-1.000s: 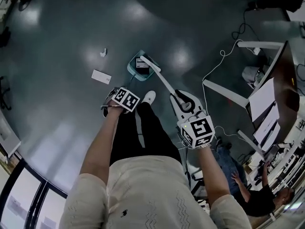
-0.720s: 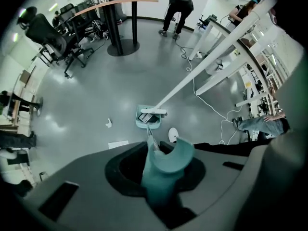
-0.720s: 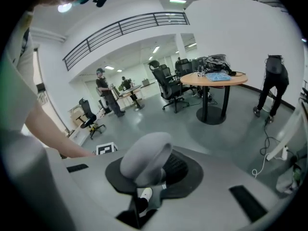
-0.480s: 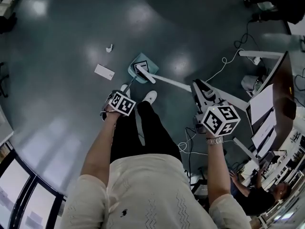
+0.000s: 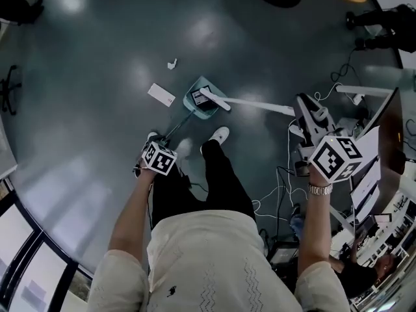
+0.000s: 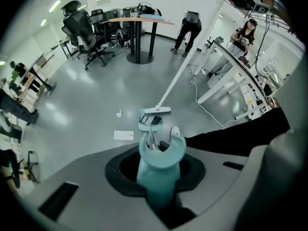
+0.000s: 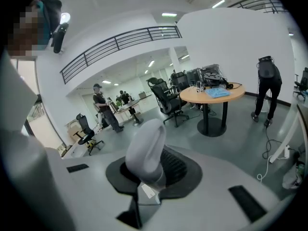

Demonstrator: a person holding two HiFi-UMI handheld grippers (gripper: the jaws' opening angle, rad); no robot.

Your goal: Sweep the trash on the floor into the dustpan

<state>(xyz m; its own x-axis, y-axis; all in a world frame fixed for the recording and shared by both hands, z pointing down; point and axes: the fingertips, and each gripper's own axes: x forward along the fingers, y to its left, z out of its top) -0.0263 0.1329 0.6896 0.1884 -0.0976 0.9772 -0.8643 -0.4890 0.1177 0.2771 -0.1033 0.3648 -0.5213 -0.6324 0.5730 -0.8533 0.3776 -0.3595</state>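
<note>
A teal dustpan (image 5: 198, 101) rests on the grey floor with a dark scrap inside it. Its long teal handle (image 6: 161, 162) runs back to my left gripper (image 5: 158, 156), which is shut on it. The white broom head (image 5: 214, 99) lies at the pan's mouth. The broom's pole (image 5: 260, 104) slants right to my right gripper (image 5: 309, 116), shut on the broom's grey handle end (image 7: 147, 153). A white card (image 5: 161, 94) lies left of the pan, and a small crumpled white scrap (image 5: 172, 64) farther out. Both also show in the left gripper view, the card (image 6: 124, 135) and the scrap (image 6: 119, 113).
My shoes (image 5: 220, 135) stand just behind the pan. Cables (image 5: 279, 194) trail over the floor at the right by white desk legs (image 5: 357, 91). Farther off are a round table (image 6: 139, 20), office chairs (image 6: 89, 37) and standing people (image 6: 190, 30).
My right gripper has swung out to the right, laying the broom pole lower while its head stays at the dustpan. The left gripper keeps its hold on the dustpan handle.
</note>
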